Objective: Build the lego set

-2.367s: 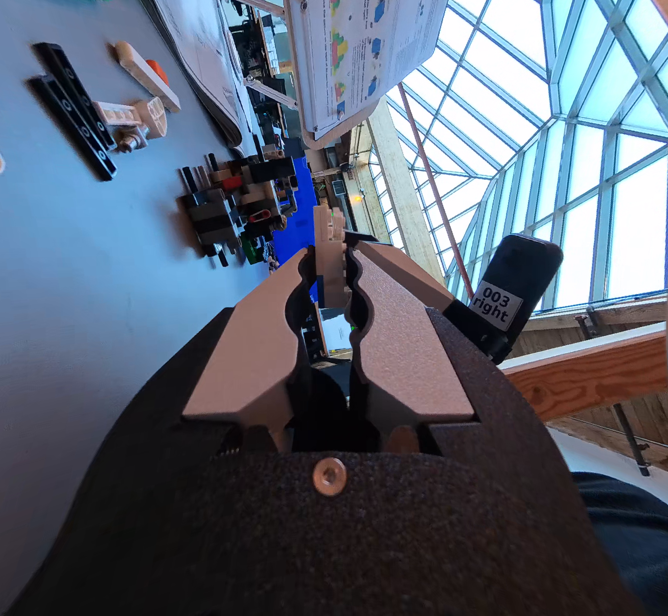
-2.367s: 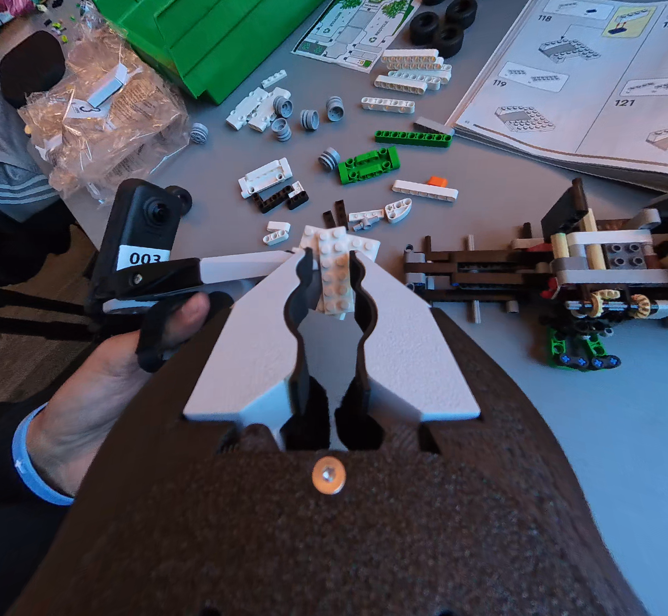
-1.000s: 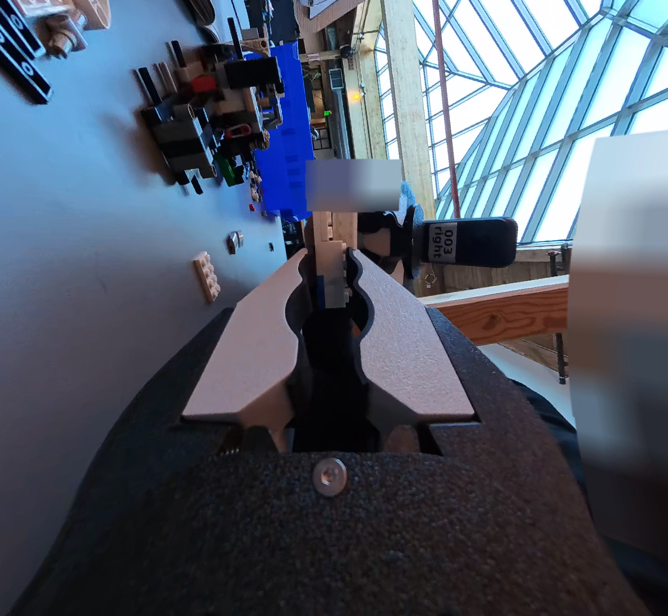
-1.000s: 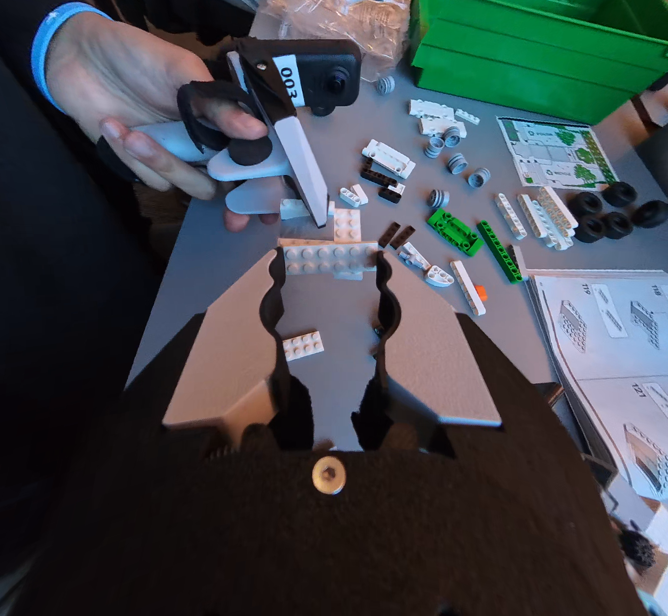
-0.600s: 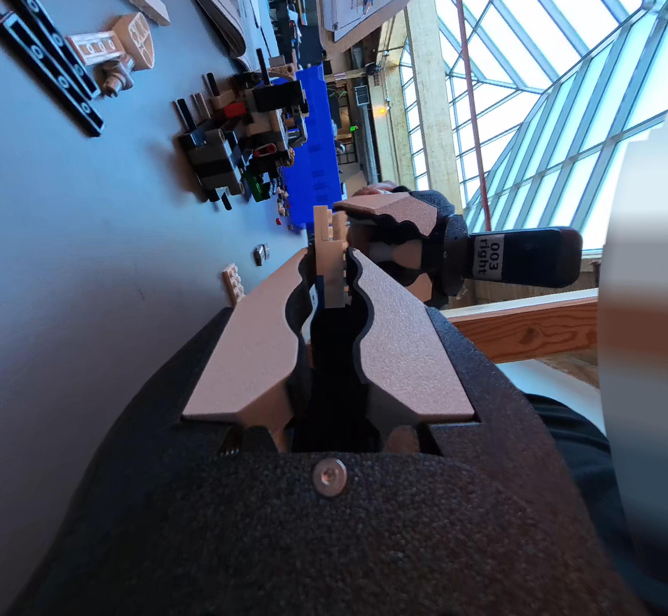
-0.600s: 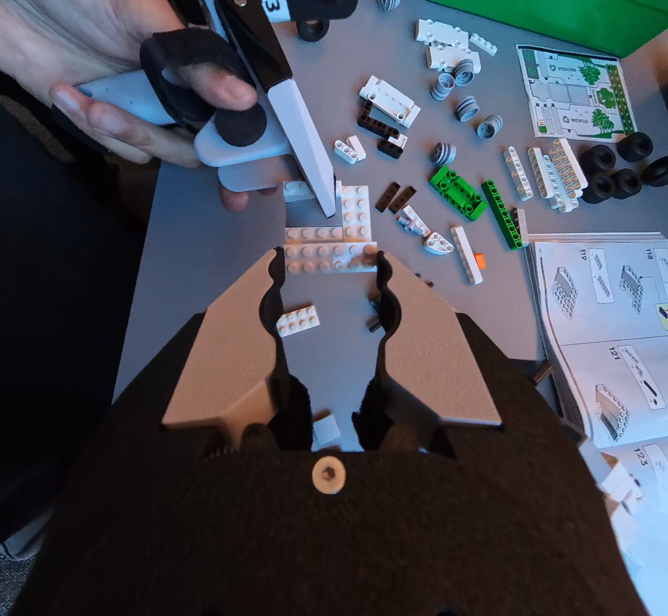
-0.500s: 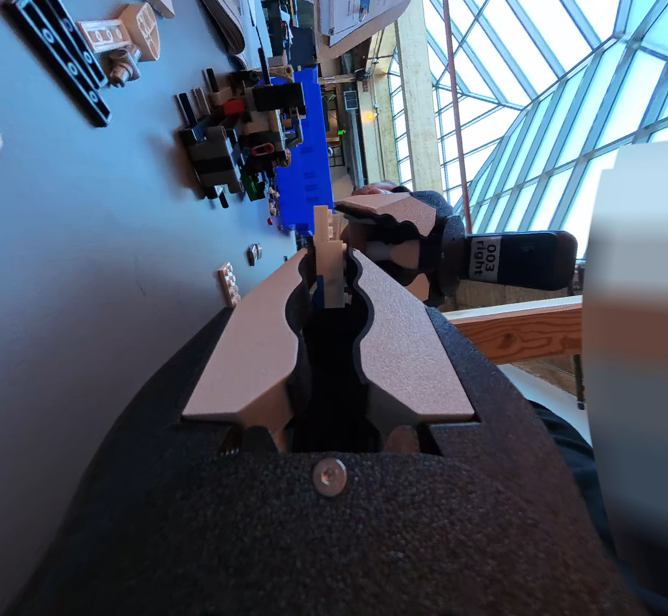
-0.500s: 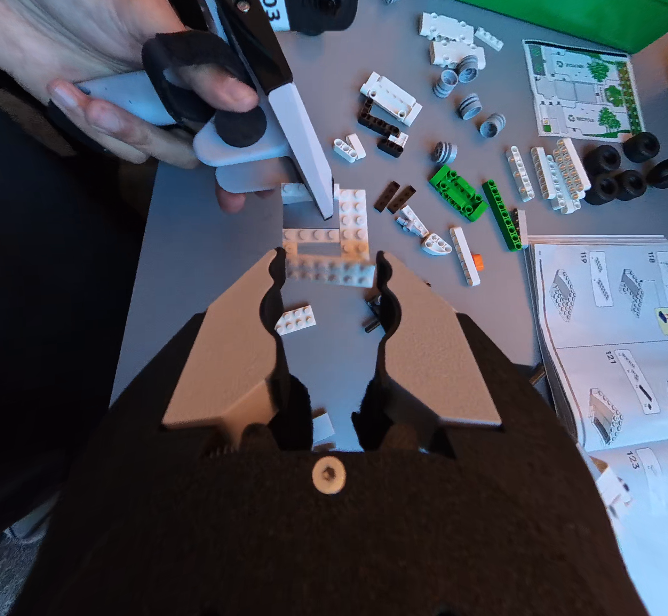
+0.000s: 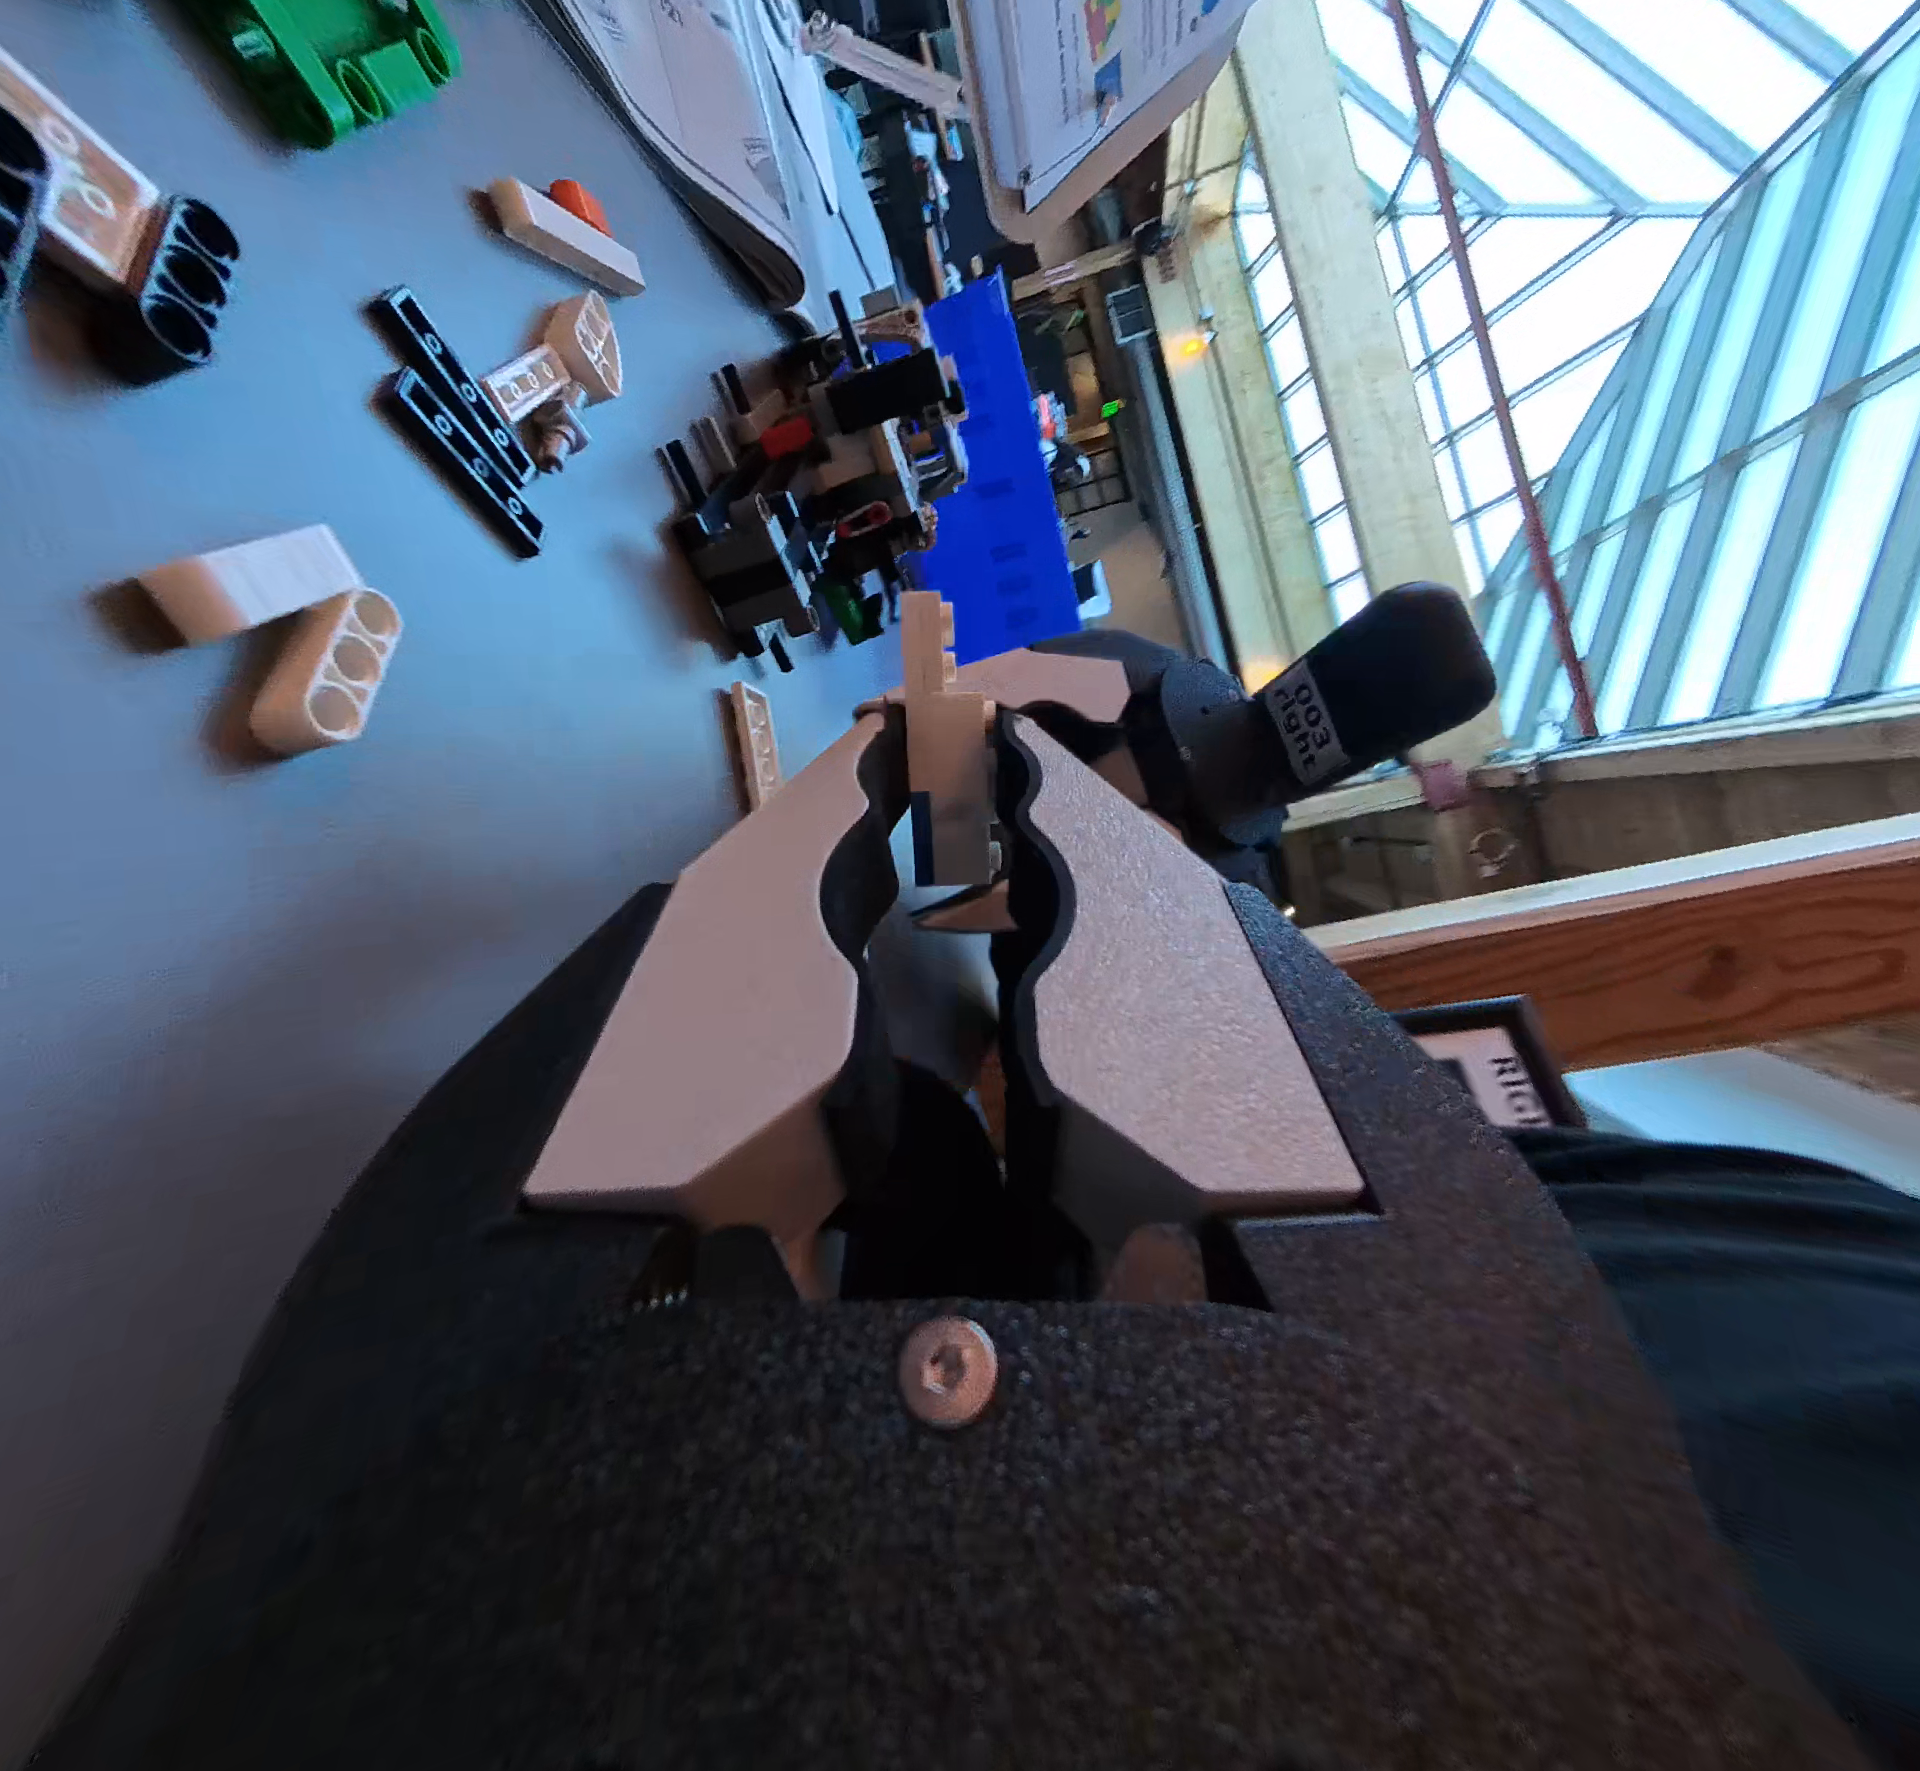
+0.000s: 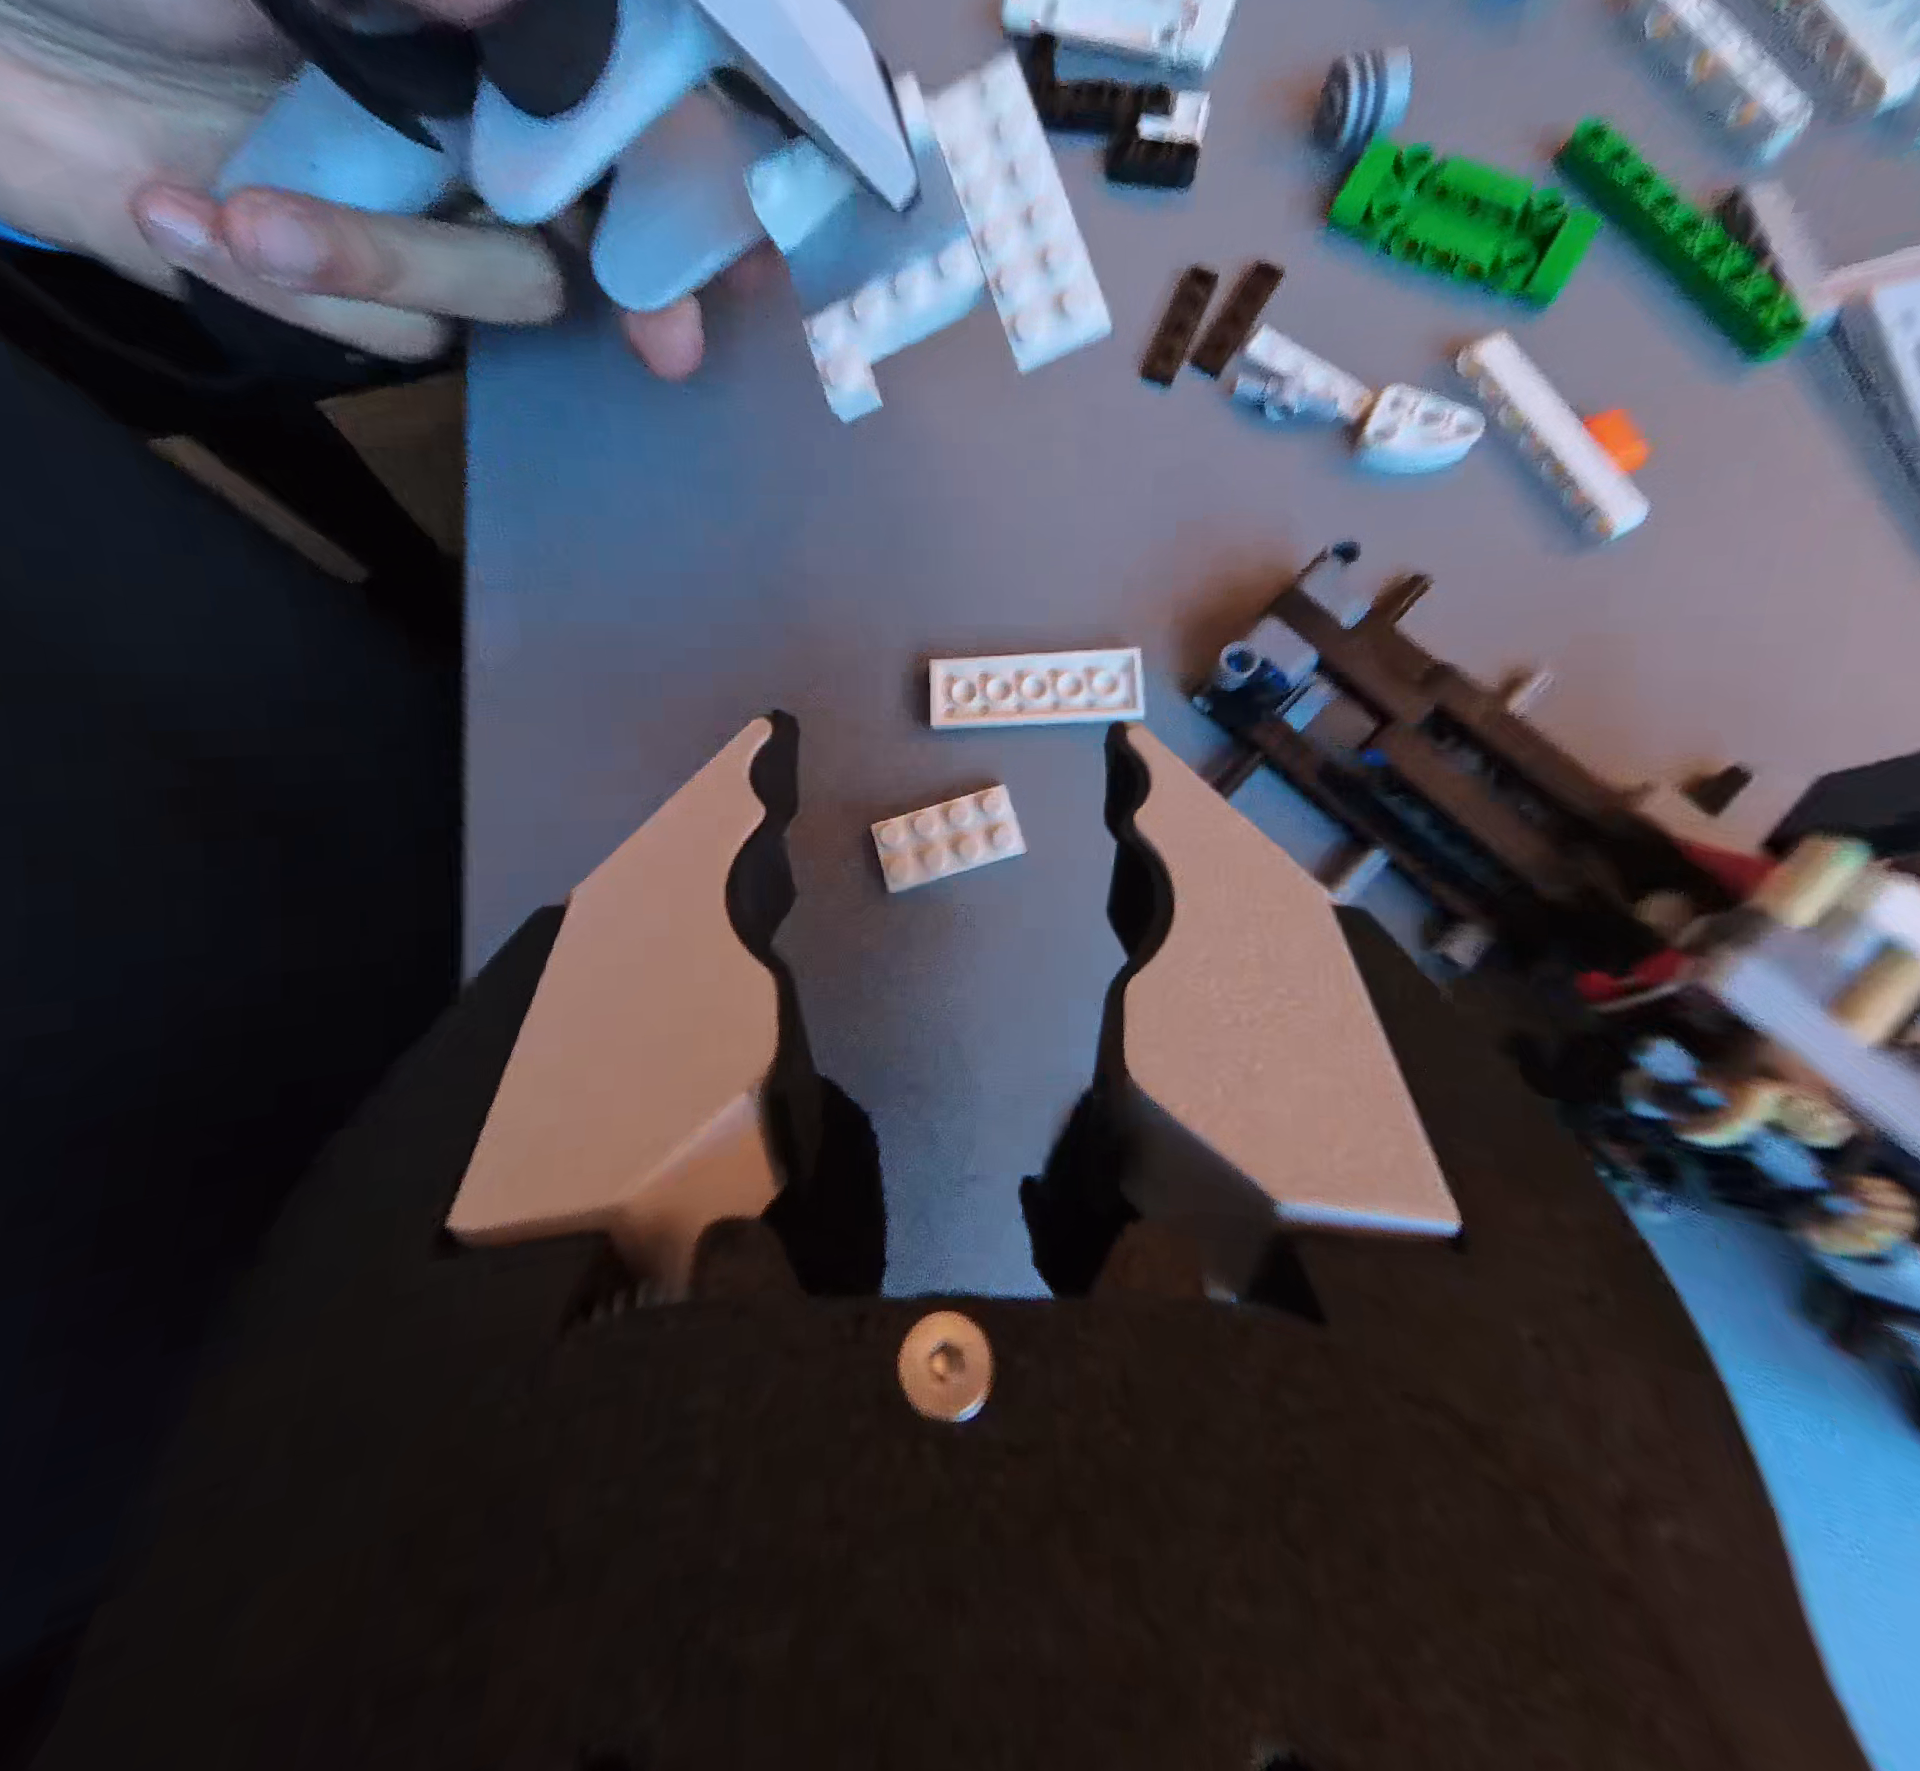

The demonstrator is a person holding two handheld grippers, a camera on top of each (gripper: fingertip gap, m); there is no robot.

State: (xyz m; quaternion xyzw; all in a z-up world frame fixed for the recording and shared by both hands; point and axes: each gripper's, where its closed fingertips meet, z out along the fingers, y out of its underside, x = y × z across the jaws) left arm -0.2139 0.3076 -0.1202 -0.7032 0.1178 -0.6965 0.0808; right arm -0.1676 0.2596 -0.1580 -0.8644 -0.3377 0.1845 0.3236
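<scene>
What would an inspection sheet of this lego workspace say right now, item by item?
Surface: grey table, bare at its near edge.
Job's things: white plate assembly held in the air; two loose white plates on the table; dark half-built model at right.
Clutter: green pieces, black strips, instruction booklet.
Grippers: left gripper shut on the assembly; right gripper open, above the small plate.
Cables: nothing seen.
Surroundings: glass roof, wooden beam.

Dark chassis build right of the right gripper's fingers: motion-blurred, cut by the frame edge.
</scene>
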